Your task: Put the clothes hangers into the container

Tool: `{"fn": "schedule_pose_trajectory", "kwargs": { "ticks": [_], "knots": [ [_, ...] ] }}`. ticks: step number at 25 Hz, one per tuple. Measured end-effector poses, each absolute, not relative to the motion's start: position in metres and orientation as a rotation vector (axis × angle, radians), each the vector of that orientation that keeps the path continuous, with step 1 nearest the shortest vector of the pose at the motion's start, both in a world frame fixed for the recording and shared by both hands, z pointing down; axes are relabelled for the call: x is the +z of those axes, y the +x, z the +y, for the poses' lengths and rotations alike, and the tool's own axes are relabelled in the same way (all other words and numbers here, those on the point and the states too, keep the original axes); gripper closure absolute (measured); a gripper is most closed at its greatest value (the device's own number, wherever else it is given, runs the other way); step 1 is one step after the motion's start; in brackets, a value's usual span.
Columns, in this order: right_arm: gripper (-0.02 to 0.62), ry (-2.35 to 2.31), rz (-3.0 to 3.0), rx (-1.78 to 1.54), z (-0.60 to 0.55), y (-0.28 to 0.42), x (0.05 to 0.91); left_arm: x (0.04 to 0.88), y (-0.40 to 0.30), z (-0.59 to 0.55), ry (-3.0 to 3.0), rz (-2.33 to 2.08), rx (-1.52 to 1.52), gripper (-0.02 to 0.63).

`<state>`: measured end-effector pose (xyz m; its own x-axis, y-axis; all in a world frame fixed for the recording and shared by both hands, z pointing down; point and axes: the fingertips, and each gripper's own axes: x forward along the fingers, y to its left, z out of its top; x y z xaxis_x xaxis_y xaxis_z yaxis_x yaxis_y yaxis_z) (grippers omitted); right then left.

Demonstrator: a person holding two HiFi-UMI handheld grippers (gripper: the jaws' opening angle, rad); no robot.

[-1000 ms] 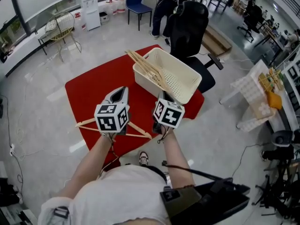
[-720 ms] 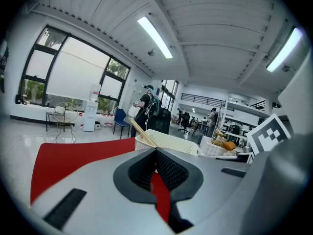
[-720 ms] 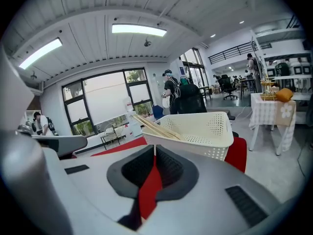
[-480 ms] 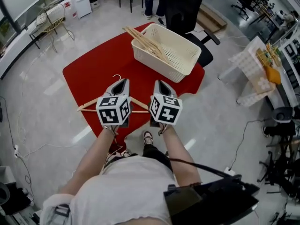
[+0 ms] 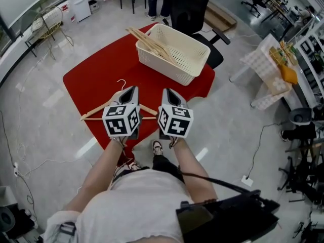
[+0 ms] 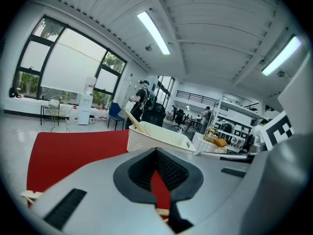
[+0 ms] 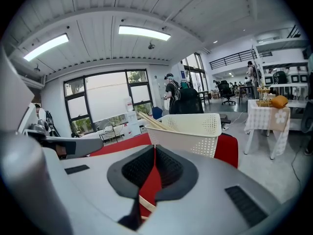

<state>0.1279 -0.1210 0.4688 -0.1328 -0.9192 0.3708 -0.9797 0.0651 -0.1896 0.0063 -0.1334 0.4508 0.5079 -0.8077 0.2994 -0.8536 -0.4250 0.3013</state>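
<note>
**One hanger in hand, several already in the basket**

A bundle of wooden hangers (image 5: pixel 149 40) already leans in the white basket (image 5: pixel 163 66), its ends poking over the far-left rim. That part looks done. One hanger (image 5: pixel 96 111) is left in sight. It hangs over the near half of the red mat (image 5: pixel 96 70), hook pointing to 12 o'clock. Both tongs hold it. The left tongs (image 5: pixel 132 89) are pressed together on its wood low in their throat, and the right tongs (image 5: pixel 168 91) pinch the bar the same way, jaws nearly touching. No other loose hanger shows on the mat, so this is likely the last one to carry over.

The basket sits at 12 to 1 o'clock from the tongs, on the far corner of the mat. Bare mat lies between, so the way is open. Its top is open and wide, though the leaning bundle takes up the left side, so the right side offers more room. A black chair (image 5: pixel 190 6) stands just behind the basket at 12 o'clock. A white-clothed table (image 5: pixel 263 70) stands well apart at 2 o'clock, across bare floor (image 5: pixel 228 115).
</note>
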Motion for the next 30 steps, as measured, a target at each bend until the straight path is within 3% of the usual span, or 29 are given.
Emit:
{"fn": "schedule_pose_trajectory", "kwargs": {
  "ticks": [18,30],
  "knots": [
    [0.577,1.977,-2.178,0.644,-0.129,0.136,0.473,0.454,0.006,-0.138,2.329,-1.399,0.164,0.603],
    [0.575,1.736,-2.289,0.740,-0.147,0.094,0.494,0.472,-0.031,-0.142,2.226,-1.502,0.202,0.603]
  ]
}}
